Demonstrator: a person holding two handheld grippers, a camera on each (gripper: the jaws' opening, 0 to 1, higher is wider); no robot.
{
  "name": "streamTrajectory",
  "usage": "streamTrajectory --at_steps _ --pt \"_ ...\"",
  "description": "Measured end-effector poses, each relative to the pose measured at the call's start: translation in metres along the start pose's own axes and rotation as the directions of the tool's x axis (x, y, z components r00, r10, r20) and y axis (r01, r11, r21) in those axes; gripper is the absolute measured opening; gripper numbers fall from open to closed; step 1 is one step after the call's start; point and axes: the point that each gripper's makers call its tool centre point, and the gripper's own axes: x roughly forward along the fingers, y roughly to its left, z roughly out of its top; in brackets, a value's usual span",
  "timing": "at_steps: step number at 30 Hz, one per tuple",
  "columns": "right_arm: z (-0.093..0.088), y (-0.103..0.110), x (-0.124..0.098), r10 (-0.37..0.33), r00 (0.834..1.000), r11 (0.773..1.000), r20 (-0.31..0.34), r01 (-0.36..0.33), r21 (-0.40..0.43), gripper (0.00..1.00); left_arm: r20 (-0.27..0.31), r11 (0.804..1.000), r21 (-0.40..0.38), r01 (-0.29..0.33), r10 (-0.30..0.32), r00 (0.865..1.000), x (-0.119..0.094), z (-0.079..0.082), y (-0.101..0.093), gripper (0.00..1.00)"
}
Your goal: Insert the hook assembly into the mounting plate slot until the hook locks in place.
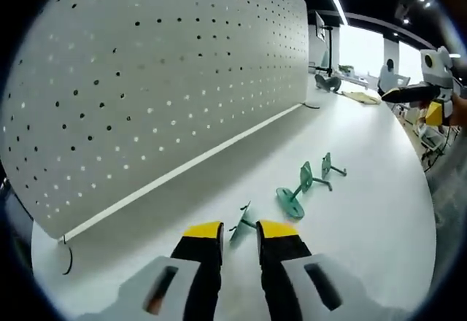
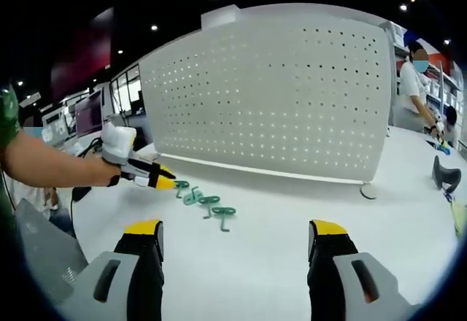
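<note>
Your left gripper (image 1: 238, 231) has its jaws nearly shut around the nearest green hook (image 1: 241, 224) on the white table (image 1: 365, 211). Three more hooks (image 1: 306, 182) trail toward 1 o'clock, beside the pegboard (image 1: 160, 73). Your right gripper (image 2: 237, 237) gapes wide, holding nothing.

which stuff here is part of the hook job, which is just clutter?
Job: green hooks, pegboard, left gripper, fingers either side of the nearest hook, right gripper.
Clutter: black stand, cable, dark object at table's far end.
</note>
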Motion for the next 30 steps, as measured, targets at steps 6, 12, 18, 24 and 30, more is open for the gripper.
streamTrajectory --at_steps 6,12,18,24,30 --pt "0.0006 -0.0006 -0.0001 -0.002 1.0 1.0 0.003 0.002 0.001 0.83 -0.01 1.0 0.017 0.005 -0.005 1.0 0.0035 -0.0021 -0.0004 0.13" --pt "-0.0009 -0.0026 -0.0007 -0.006 1.0 1.0 0.0 0.006 0.007 0.82 -0.023 0.999 0.033 -0.001 0.002 1.0 0.0052 -0.0037 0.0015 0.12" --pt "-0.0016 -0.0026 0.0007 -0.005 1.0 1.0 -0.005 0.005 0.005 0.82 -0.028 0.999 0.038 -0.002 0.003 1.0 0.0049 -0.0055 0.0037 0.09" --pt "-0.002 -0.0026 0.0013 -0.005 1.0 1.0 -0.008 0.005 0.004 0.82 -0.032 0.999 0.044 -0.001 0.002 0.999 0.0048 -0.0064 0.0036 0.07" --pt "-0.0019 -0.0014 0.0011 -0.002 1.0 1.0 -0.008 0.002 0.003 0.82 -0.027 0.998 0.058 0.003 -0.001 1.0 0.0049 -0.0051 0.0003 0.05"
